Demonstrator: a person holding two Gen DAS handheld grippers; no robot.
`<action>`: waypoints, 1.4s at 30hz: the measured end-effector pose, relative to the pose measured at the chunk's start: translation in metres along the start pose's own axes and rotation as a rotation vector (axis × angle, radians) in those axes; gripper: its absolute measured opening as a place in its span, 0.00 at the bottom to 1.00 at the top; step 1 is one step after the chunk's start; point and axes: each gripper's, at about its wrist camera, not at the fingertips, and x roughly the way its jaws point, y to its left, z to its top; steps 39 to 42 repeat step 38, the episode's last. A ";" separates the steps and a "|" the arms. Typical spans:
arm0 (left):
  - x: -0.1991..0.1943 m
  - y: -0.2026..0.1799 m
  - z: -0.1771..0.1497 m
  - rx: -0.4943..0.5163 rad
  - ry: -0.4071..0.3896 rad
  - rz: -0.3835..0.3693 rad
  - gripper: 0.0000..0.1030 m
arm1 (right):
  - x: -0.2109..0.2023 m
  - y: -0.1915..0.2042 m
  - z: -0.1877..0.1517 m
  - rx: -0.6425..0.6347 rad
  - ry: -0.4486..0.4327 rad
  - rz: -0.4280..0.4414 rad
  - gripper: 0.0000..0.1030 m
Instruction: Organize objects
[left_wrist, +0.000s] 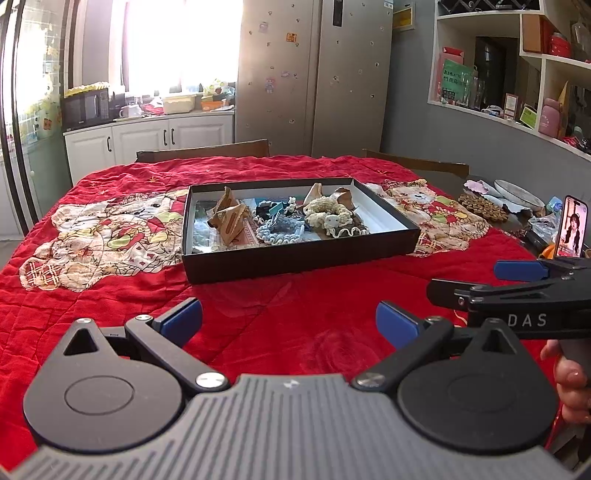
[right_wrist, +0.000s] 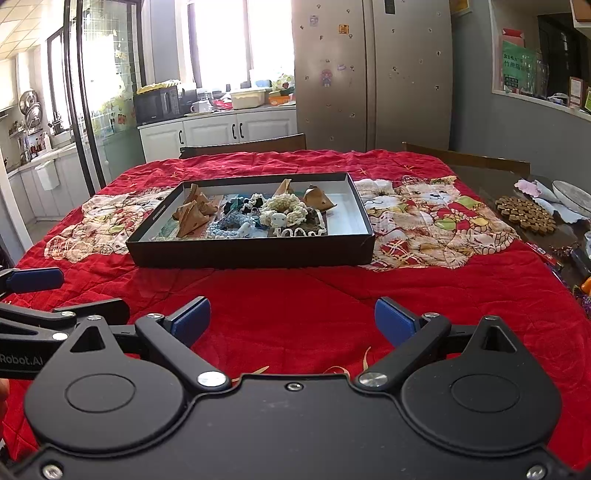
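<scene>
A box (right_wrist: 251, 254) sits mid-surface at twelve o'clock, holding scrunchies (right_wrist: 284, 212) with folded pouches (right_wrist: 192, 218) left of them. A trivet (right_wrist: 524, 214) lies at two o'clock.

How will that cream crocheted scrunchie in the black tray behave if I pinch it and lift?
The cream crocheted scrunchie looks like soft looped yarn, so it will probably squash and droop rather than hold shape. It seems light. It lies against the brown frilled piece and a tan folded pouch in the black tray, so loops may snag and drag neighbours.

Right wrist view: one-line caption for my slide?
Open right gripper hovers over red quilt, facing black tray of scrunchies and clips.
</scene>
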 end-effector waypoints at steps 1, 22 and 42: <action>0.000 0.000 0.000 0.000 0.000 -0.001 1.00 | 0.000 0.000 0.000 0.000 0.000 0.000 0.93; 0.001 -0.002 -0.002 0.007 0.006 -0.009 1.00 | 0.003 0.001 -0.003 -0.005 0.010 0.005 0.93; 0.002 0.000 -0.004 0.016 -0.006 -0.016 1.00 | 0.012 0.002 -0.006 -0.008 0.038 0.010 0.93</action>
